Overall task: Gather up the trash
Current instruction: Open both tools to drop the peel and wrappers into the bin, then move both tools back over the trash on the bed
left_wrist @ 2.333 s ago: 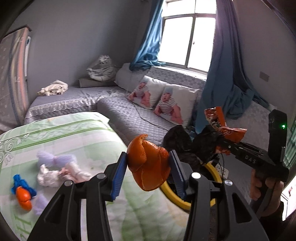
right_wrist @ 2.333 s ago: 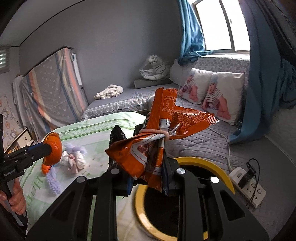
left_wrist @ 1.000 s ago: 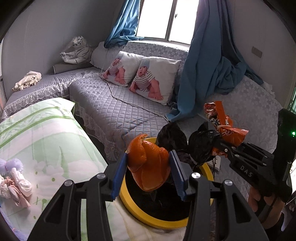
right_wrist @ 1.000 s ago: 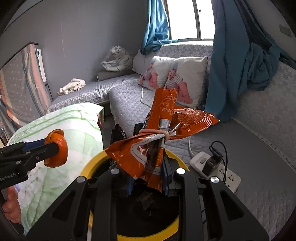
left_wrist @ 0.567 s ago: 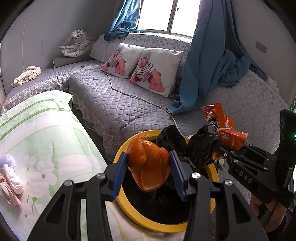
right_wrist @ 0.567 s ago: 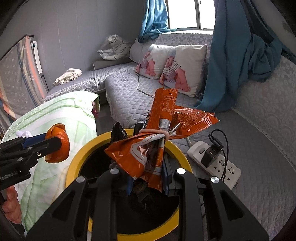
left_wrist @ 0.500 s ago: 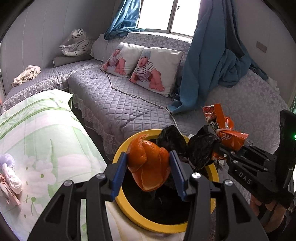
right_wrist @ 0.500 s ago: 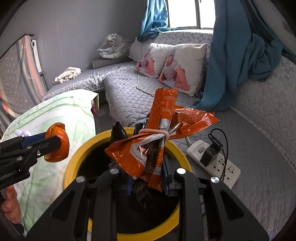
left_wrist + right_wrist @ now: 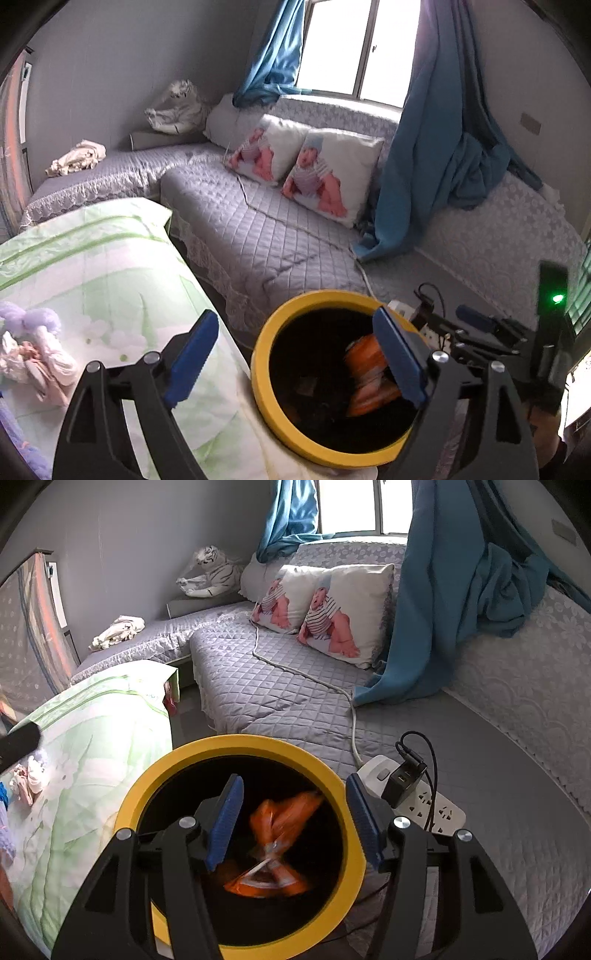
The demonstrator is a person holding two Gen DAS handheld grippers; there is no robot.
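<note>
The left gripper (image 9: 291, 354) has just spread its two blue-padded fingers (image 9: 190, 356) wide with nothing between them, and the right gripper (image 9: 293, 818) has likewise just opened, its two fingers (image 9: 225, 818) apart and empty above one yellow-rimmed bin (image 9: 147, 794). The orange wrapper (image 9: 275, 845), blurred, lies inside the bin's dark well, apart from both pads, with no print on it legible. Outward lie one white power strip (image 9: 441, 810), two baby-print pillows (image 9: 347, 613), one tiger toy (image 9: 210, 574) and the green bedspread (image 9: 92, 746).
</note>
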